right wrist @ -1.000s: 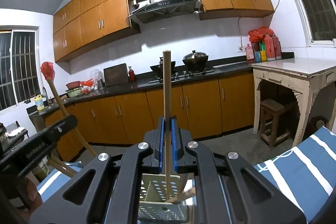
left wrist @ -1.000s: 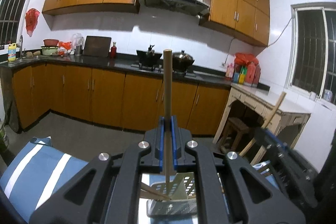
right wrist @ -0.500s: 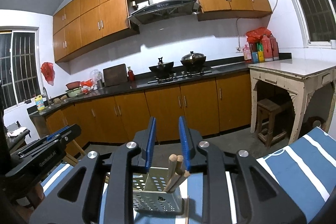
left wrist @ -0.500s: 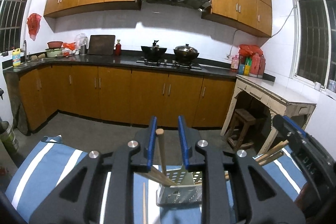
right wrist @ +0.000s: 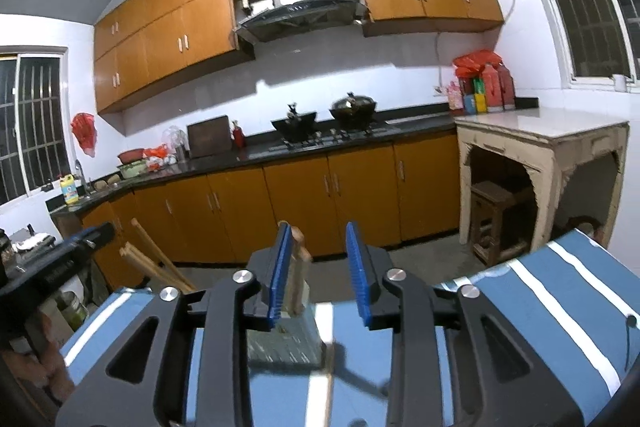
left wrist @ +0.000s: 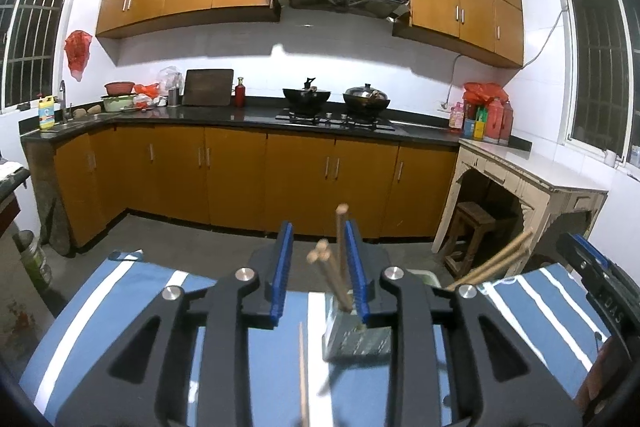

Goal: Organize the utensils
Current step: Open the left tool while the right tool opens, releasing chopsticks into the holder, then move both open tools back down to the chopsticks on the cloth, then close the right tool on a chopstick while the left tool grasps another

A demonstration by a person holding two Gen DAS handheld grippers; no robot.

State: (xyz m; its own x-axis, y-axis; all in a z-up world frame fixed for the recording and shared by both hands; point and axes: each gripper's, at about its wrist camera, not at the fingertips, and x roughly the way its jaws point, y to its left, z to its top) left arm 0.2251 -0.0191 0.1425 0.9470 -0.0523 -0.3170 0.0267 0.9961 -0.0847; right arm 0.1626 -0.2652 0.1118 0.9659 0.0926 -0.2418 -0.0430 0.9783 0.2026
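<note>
My left gripper (left wrist: 318,275) has its blue jaws apart and still opening, with nothing pressed between them. Just beyond it, several wooden chopsticks (left wrist: 335,267) stand in a perforated metal holder (left wrist: 356,341). One loose chopstick (left wrist: 303,367) lies on the striped cloth under that gripper. My right gripper (right wrist: 318,271) is also opening and grips nothing. In front of it stands a second holder (right wrist: 284,343) with chopsticks (right wrist: 297,267) close to its left pad. Another loose chopstick (right wrist: 329,383) lies below. Each gripper shows at the edge of the other's view, the right gripper (left wrist: 592,279) and the left gripper (right wrist: 60,267).
Both holders stand on a table with a blue and white striped cloth (left wrist: 132,307). Beyond are orange base cabinets, a dark counter (left wrist: 248,115) with two pots on a stove, and a pale side table (left wrist: 532,179) with a stool under it at the right.
A second ago each gripper was shut on an upright chopstick over its holder. Both have let go; the chopsticks now stand in the holders, and both grippers have drawn back.
</note>
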